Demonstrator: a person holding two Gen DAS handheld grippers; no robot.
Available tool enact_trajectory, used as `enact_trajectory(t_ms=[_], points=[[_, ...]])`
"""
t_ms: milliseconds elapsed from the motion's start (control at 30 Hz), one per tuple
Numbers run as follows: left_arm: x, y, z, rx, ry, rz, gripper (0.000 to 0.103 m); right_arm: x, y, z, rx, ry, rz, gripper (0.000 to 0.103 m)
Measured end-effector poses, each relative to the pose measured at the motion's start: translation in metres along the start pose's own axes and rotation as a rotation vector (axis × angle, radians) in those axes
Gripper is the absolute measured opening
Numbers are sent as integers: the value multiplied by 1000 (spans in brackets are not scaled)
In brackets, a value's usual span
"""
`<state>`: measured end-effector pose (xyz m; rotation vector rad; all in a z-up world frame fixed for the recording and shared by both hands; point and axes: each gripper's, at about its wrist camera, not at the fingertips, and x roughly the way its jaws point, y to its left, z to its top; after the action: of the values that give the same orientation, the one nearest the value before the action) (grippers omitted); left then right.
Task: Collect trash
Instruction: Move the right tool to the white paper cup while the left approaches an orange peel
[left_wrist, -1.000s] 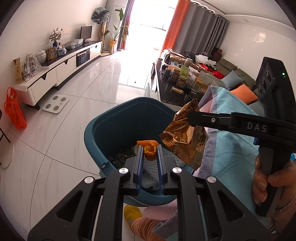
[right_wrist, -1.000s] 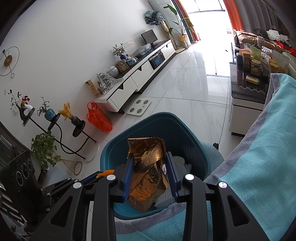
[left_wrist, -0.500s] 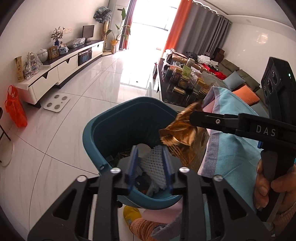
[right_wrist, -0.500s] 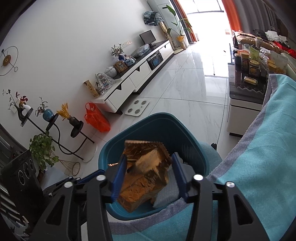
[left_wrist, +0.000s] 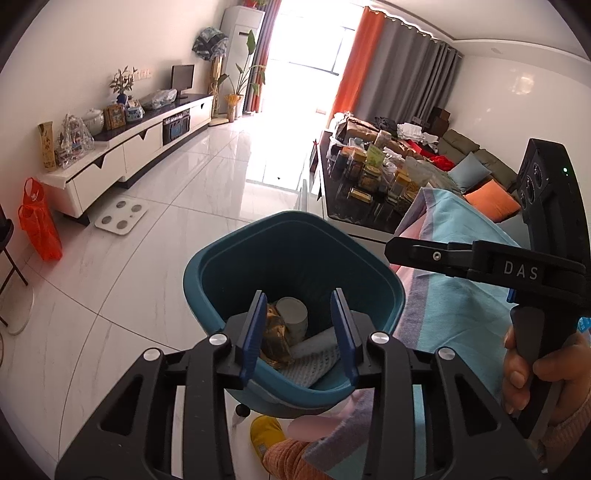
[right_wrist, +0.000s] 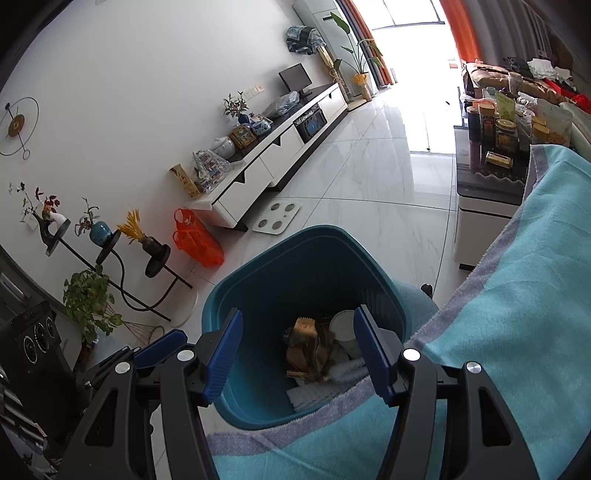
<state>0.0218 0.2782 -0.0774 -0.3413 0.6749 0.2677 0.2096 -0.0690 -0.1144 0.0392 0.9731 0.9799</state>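
A teal trash bin (left_wrist: 280, 236) (right_wrist: 295, 251) stands on the floor beside a table draped in a light-blue cloth (right_wrist: 517, 295). Inside it lie a crumpled gold wrapper (right_wrist: 308, 347) (left_wrist: 275, 338), a white paper cup (right_wrist: 341, 326) (left_wrist: 291, 317) and white foam netting (left_wrist: 316, 363). My left gripper (left_wrist: 299, 332) hovers over the bin's near rim, jaws opening, nothing pressed between them. My right gripper (right_wrist: 299, 354) hangs over the bin too, jaws opening and empty; the left wrist view shows it from the side (left_wrist: 402, 249), held by a hand (left_wrist: 524, 373).
White tiled floor surrounds the bin. A white TV cabinet (left_wrist: 122, 155), a bathroom scale (left_wrist: 120, 218) and an orange bag (left_wrist: 37, 221) lie to the left. A dark coffee table crowded with jars (left_wrist: 369, 184) stands behind the cloth-covered table. A yellow slipper (left_wrist: 264, 430) shows below the bin.
The left gripper let go of the orange peel and the right gripper let go of the gold wrapper; both dropped into the bin. Both sets of jaws widened.
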Motion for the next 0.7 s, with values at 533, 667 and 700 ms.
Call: enact_trajectory(t_ms=[533,667,700], points=[[-60,-79,-25,187,-74,-140,61,-122,-7,-43,-100,-184,-27,61],[-65,-117,-37,256,-55,-242,62,-167,-28,-71,-65,-246,-83,61],[-65,-126,-41,274,-49,-262,62,-177,-36,-79,-49,-259,-100,61]])
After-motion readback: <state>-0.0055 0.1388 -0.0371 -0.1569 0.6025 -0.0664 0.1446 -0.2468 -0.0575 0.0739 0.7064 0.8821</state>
